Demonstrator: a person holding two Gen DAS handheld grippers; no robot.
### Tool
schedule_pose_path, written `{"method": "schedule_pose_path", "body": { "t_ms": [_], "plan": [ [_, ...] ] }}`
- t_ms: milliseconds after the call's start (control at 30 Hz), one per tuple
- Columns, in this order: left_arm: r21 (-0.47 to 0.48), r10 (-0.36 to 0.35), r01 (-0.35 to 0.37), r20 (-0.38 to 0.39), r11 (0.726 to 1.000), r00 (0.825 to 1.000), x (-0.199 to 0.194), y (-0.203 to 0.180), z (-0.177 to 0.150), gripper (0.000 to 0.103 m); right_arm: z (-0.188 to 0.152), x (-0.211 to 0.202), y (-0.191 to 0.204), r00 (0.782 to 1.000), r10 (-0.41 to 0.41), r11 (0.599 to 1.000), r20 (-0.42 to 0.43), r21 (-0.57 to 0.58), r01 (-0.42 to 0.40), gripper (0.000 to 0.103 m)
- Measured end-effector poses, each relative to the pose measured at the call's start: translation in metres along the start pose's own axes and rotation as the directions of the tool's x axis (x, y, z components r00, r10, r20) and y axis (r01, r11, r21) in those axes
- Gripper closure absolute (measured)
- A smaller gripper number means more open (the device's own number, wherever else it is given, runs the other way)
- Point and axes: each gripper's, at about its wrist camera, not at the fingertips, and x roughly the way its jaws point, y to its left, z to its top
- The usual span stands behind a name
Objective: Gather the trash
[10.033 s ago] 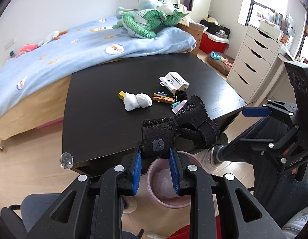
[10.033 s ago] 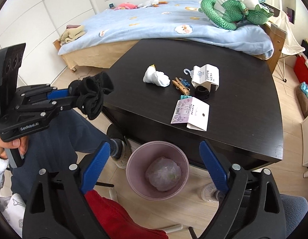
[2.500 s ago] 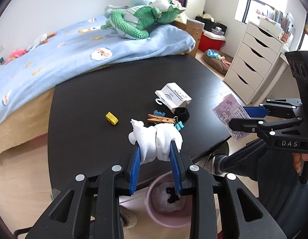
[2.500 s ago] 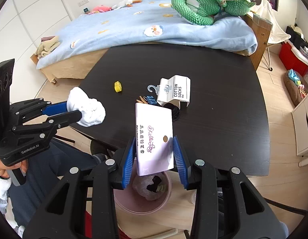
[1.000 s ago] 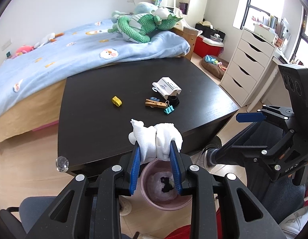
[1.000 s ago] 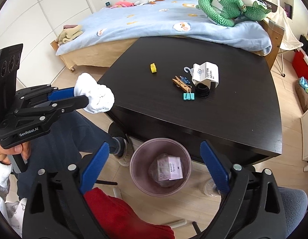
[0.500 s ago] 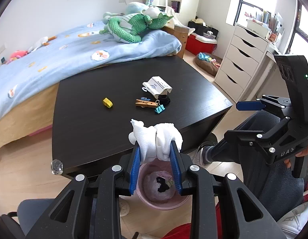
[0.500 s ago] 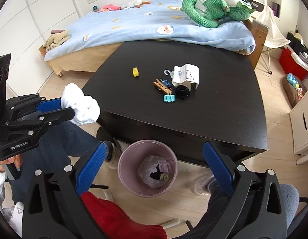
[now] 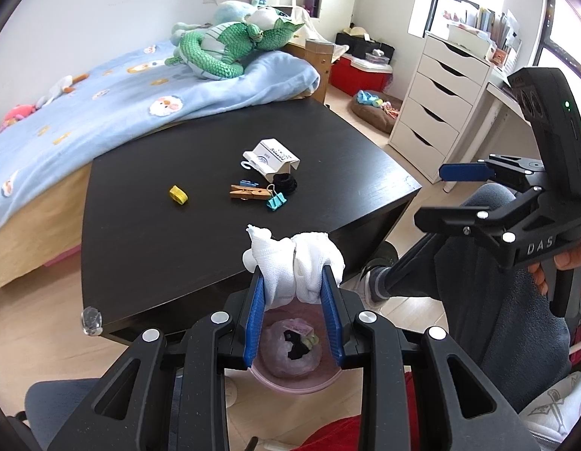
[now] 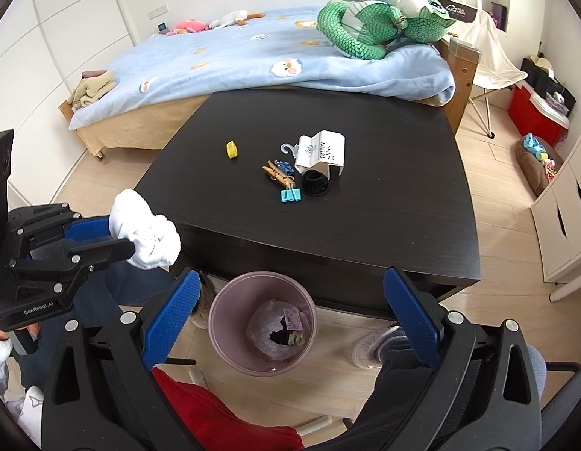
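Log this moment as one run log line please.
left gripper: shut on white sock bundle | right gripper: open, empty | pink bin: below both

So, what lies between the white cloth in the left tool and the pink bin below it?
Nothing: in the right wrist view only open air separates the white cloth from the pink bin.

The right claw (image 10: 290, 300) gapes empty above the pink bin (image 10: 222, 323); the left claw (image 10: 117, 235) grips white socks (image 10: 147, 235).
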Motion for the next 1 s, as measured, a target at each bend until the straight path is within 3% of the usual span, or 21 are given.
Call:
{"method": "schedule_pose_path", "body": {
  "t_ms": [133, 300, 400, 467, 767, 1000],
  "plan": [
    [0.004, -0.015, 0.015, -0.002, 1.0, 1.0, 0.001, -0.003, 0.001, 0.072, 0.001, -0.004, -0.006, 1.0, -0.007, 1.0, 0.011, 0.017, 0.006, 0.006],
    [-0.001, -0.039, 0.039, -0.005, 0.999, 0.999, 0.005, -0.005, 0.001, 0.06, 0.003, -0.006, -0.011, 1.0, -0.007, 0.999, 0.016, 0.032, 0.006, 0.006],
    [-0.017, -0.046, 0.046, -0.007, 0.999, 0.999, 0.008, -0.002, 0.0, 0.042, 0.003, -0.006, -0.012, 1.0, -0.007, 0.999, 0.017, 0.035, 0.006, 0.006],
    [-0.032, -0.052, 0.052, 0.006, 0.998, 0.999, 0.007, -0.001, -0.001, 0.013, 0.003, -0.006, -0.011, 1.0, -0.007, 0.999, 0.017, 0.034, 0.006, 0.006],
    [-0.061, -0.059, 0.06, 0.016, 0.996, 0.998, 0.008, 0.004, -0.003, 0.011, 0.002, -0.003, -0.009, 1.0, -0.003, 0.999, 0.008, 0.037, 0.003, 0.006],
    [-0.099, -0.006, 0.007, 0.006, 0.995, 1.0, 0.01, 0.016, -0.002, 0.008, 0.001, -0.001, -0.009, 1.0, -0.003, 0.999, 0.003, 0.038, 0.003, 0.006]
  ]
}}
